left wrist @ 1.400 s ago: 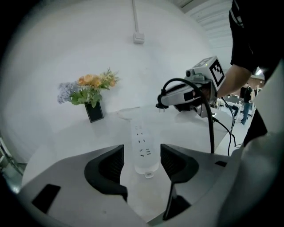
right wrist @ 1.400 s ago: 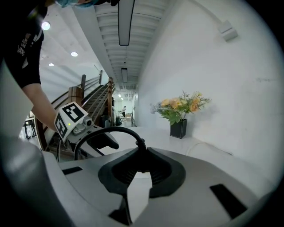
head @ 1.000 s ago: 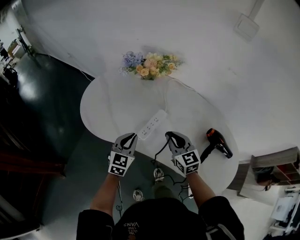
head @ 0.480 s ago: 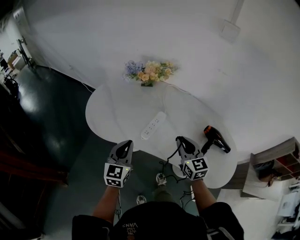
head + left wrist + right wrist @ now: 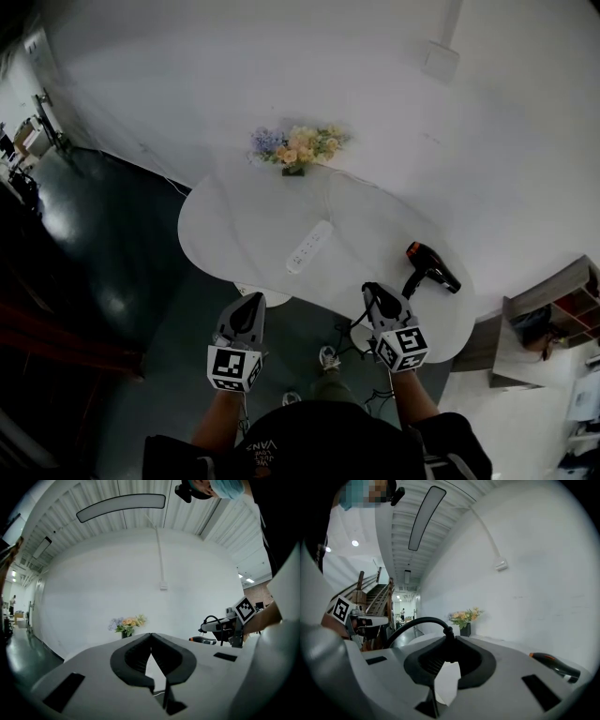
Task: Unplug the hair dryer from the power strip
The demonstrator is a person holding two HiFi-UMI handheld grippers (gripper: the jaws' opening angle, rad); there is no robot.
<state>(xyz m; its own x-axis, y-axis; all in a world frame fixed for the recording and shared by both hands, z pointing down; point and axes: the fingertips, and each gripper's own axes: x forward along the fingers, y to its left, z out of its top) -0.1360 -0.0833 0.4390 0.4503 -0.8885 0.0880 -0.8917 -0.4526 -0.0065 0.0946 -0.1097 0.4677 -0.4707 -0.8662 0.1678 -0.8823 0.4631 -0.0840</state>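
The plug (image 5: pixel 449 649) of the hair dryer sits pinched between the jaws of your right gripper (image 5: pixel 375 292), and its black cord (image 5: pixel 417 619) arcs up out of the grip and away to your left. You hold it by the plug body and not by the cord, which is the sound way to pull: the load goes into the plug and the wire isn't strained.

The plug is clear of the power strip (image 5: pixel 309 247), which lies flat near the middle of the white table (image 5: pixel 234 216), well apart from your right gripper. Your gripper is off the near edge of the table, so the unplugging itself looks done.

The hair dryer (image 5: pixel 432 269) lies on its side toward the right end of the table, untouched. Its cord drops over the near edge, leaving slack hanging toward the floor. Mind that loop when you set the plug down.

Your left gripper (image 5: pixel 249 302) is pressed together on nothing. It hangs off the near edge of the table, apart from the strip, so it isn't bracing the strip now.

A bunch of flowers (image 5: pixel 296 144) stands at the far edge against the wall, out of the way.
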